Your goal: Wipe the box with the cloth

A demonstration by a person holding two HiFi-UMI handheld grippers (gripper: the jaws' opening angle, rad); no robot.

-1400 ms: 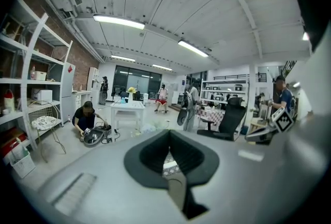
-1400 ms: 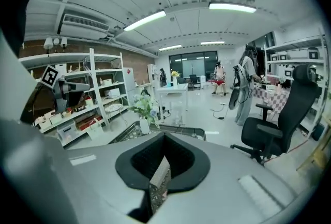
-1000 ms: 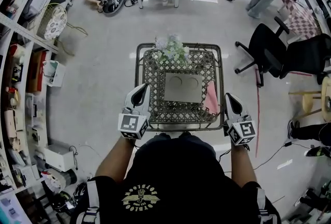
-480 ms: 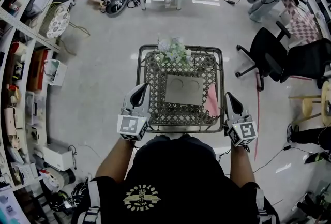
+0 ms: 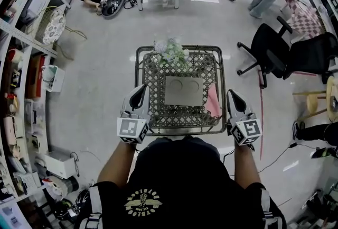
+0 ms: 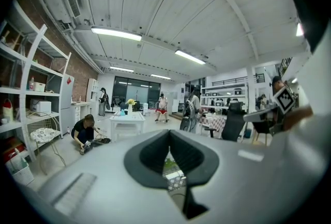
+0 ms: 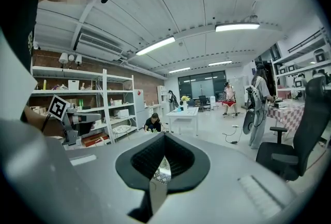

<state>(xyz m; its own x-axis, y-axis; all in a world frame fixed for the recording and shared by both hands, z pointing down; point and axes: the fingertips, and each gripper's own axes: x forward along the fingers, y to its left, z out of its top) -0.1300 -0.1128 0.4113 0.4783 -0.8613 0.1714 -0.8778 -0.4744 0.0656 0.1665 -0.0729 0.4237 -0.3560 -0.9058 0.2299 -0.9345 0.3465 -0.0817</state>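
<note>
My left tongs (image 5: 140, 90) and right tongs (image 5: 231, 94) have shells of smooth, matt plastic; their pads (image 6: 150, 154) are black and look finely ribbed. The table (image 5: 181, 130) has a dark metal frame and a woven lattice top. The box (image 5: 183, 90) looks like matt grey cardboard. The pink cloth (image 5: 213, 101) seems soft. The floor (image 5: 105, 80) is grey and glossy.

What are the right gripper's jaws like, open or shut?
Shut. The right gripper shows its jaws pressed together, with nothing held between them.
</note>
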